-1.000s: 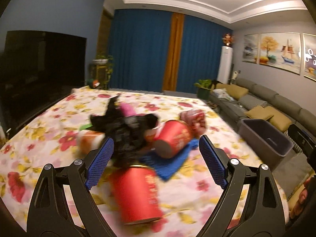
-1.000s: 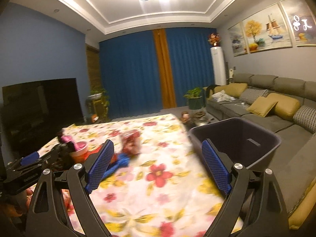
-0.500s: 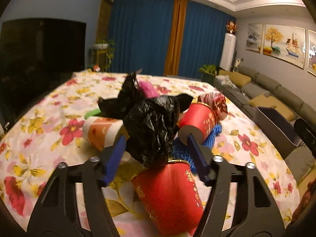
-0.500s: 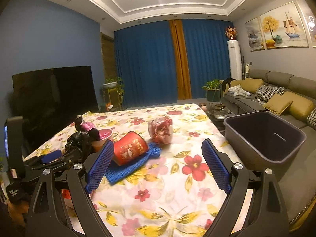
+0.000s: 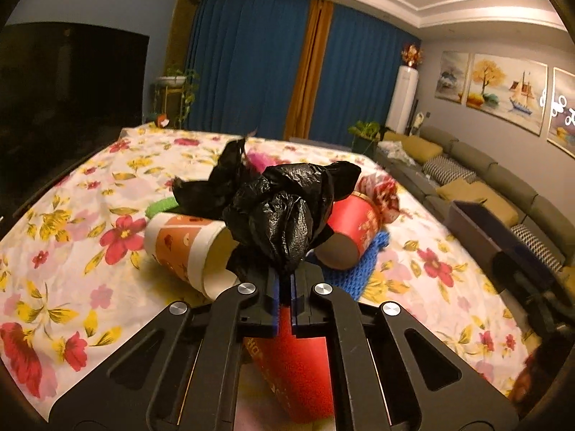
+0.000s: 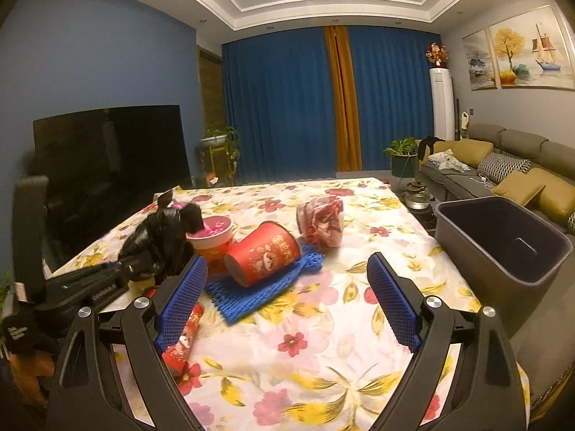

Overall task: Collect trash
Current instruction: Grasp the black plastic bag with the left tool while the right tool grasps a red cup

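L gripper (image 5: 284,287) closed since 0.5 s ago, now clamped on black plastic bag (image 5: 284,212); R gripper (image 6: 287,298) was apart, empty. Risk: thin pinch, bag could slip before bin (image 6: 503,244).

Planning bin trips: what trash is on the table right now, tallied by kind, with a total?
Red paper cups: 2
Orange-and-white cup, on its side: 1
Cup with pink contents: 1
Black bag, clamped in the left gripper: 1
Crumpled red-and-white wrapper: 1
Blue mesh mat: 1
Green scrap, kind unclear: 1
Total: 8
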The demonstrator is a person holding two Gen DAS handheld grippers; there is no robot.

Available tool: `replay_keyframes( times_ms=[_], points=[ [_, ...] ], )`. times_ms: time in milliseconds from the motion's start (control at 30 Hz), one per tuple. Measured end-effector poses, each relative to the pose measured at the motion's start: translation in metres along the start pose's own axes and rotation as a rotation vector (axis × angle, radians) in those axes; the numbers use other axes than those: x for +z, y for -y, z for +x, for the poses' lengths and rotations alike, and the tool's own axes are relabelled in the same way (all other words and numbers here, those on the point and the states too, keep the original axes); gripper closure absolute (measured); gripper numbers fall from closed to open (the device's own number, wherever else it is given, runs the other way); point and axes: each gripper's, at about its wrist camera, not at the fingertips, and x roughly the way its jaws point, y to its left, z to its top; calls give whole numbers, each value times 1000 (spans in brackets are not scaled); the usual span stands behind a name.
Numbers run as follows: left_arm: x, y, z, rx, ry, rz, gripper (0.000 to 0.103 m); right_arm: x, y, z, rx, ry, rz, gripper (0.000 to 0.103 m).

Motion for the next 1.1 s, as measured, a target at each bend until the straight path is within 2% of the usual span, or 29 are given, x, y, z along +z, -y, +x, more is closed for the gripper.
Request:
replay_keyframes(
  times_ms=[167,400,800,1100],
  points=[
    [5,-5,-29,-10,68,-25,100,-4,-12,4,27,-18,-15,16],
    [8,-23,-62,46,142,-51,100,-15,-38,12,77,-60,-57,16],
    [2,-54,-85,73,167,-107,100,-29,-80,37,161,-174,-89,16],
    [-2,-66,-93,63,175,-126,100,-36,-100,69,145,-330,-124,16]
  ],
)
